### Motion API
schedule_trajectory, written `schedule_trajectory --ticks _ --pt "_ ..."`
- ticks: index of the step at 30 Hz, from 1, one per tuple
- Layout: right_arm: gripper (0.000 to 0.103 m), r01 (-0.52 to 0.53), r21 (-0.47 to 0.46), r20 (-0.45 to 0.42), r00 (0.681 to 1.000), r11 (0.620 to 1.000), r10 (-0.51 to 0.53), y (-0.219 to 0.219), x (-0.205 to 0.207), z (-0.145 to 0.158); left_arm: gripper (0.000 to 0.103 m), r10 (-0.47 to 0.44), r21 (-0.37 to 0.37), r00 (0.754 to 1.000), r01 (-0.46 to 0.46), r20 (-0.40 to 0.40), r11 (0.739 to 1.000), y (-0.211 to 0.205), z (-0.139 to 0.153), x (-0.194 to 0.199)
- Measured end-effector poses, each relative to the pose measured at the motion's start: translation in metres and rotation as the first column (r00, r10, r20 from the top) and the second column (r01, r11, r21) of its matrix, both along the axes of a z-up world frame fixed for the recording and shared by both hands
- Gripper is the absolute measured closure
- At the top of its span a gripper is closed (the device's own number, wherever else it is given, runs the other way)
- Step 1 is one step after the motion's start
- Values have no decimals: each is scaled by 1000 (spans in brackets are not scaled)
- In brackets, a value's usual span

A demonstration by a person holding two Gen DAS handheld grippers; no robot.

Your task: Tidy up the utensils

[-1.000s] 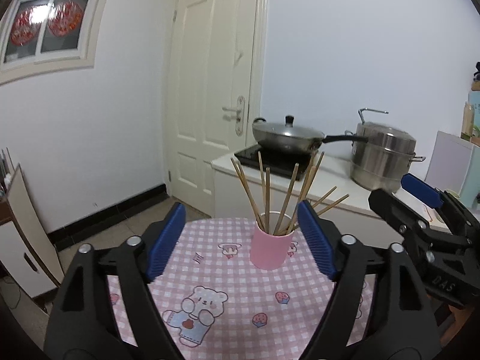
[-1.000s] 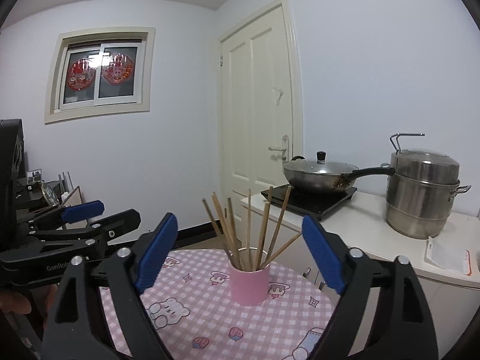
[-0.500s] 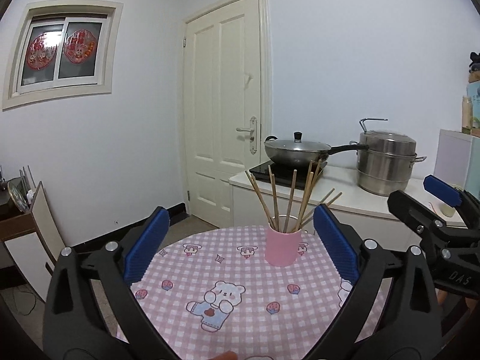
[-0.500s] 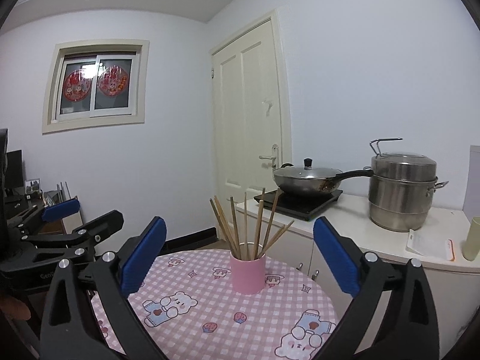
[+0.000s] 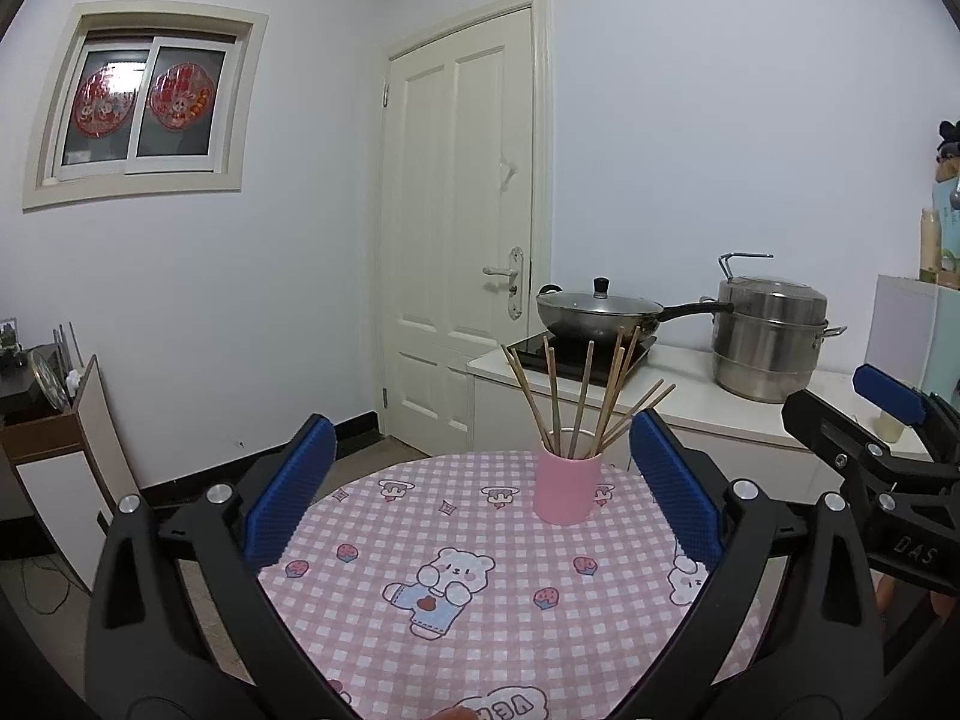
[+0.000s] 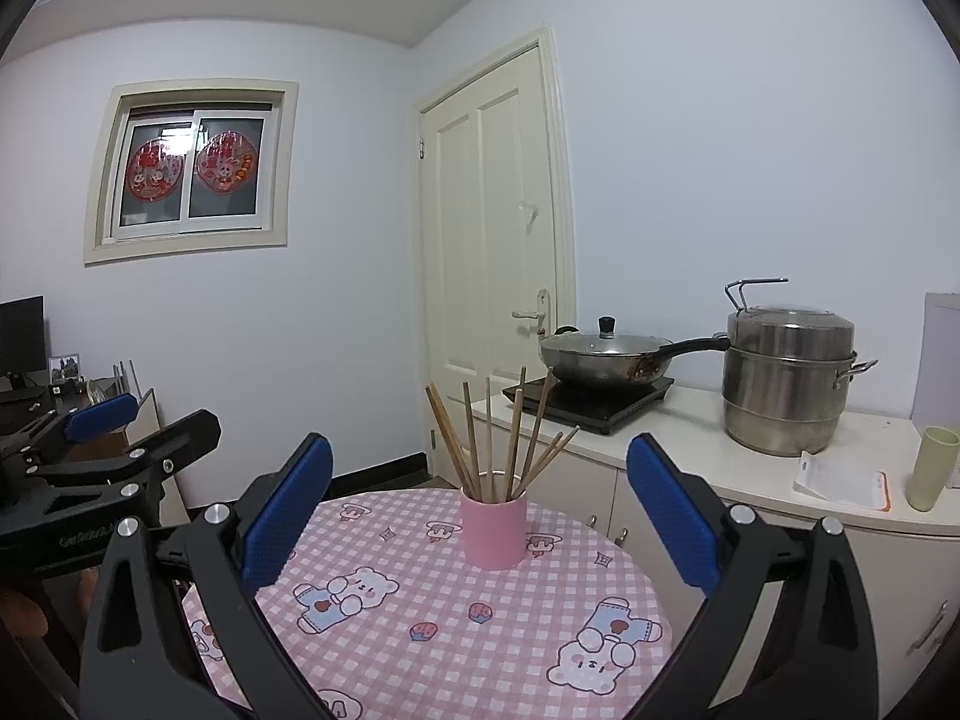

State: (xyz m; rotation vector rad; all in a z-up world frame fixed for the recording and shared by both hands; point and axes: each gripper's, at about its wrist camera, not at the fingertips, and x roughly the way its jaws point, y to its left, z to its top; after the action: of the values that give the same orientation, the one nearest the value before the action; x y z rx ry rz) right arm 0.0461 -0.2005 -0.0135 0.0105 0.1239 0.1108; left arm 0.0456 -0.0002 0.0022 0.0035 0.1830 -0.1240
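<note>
A pink cup (image 5: 566, 489) stands upright toward the far side of a round table with a pink checked cloth (image 5: 420, 516). Several wooden chopsticks (image 5: 582, 396) fan out of it. My left gripper (image 5: 480, 426) is open, with the cup beyond its blue pads and nothing between them. In the right wrist view the cup (image 6: 493, 531) and chopsticks (image 6: 489, 438) are again ahead of my right gripper (image 6: 480, 444), which is open and empty. Each gripper shows at the edge of the other's view: a right fingertip (image 5: 888, 399), a left fingertip (image 6: 99, 423).
Behind the table runs a white counter (image 6: 690, 450) with a lidded wok (image 6: 606, 354) on a black cooktop, a steel steamer pot (image 6: 786, 384), a paper (image 6: 840, 477) and a green cup (image 6: 930, 468). A closed door (image 5: 462, 240) is behind; a low shelf (image 5: 54, 438) is left.
Both grippers have drawn back from the cup, so it looks smaller and more of the tablecloth shows. Both pairs of jaws have spread wider.
</note>
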Motion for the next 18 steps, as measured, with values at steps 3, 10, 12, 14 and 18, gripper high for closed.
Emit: schedule_trajectory --ticks 3,10,12,14,18 --pt "8 2 -4 8 1000 1000 -2 1 -3 0 6 4 11 1000 -4 9 1000 -1 -1 -4" --pt "8 -8 -3 14 1000 1000 8 1 -7 -2 6 42 37 997 -44 69 998 -5 -3 -16" --pt "8 -10 -1 12 1000 1000 10 0 -6 -2 6 34 24 997 -35 67 999 -3 -2 -17" --pt "8 -12 0 11 1000 1000 12 0 -6 -3 6 38 18 997 -39 68 999 -1 -2 -19" --pt "8 -16 4 12 1000 1000 16 0 -8 -3 6 47 10 996 -48 74 999 1 -3 -22"
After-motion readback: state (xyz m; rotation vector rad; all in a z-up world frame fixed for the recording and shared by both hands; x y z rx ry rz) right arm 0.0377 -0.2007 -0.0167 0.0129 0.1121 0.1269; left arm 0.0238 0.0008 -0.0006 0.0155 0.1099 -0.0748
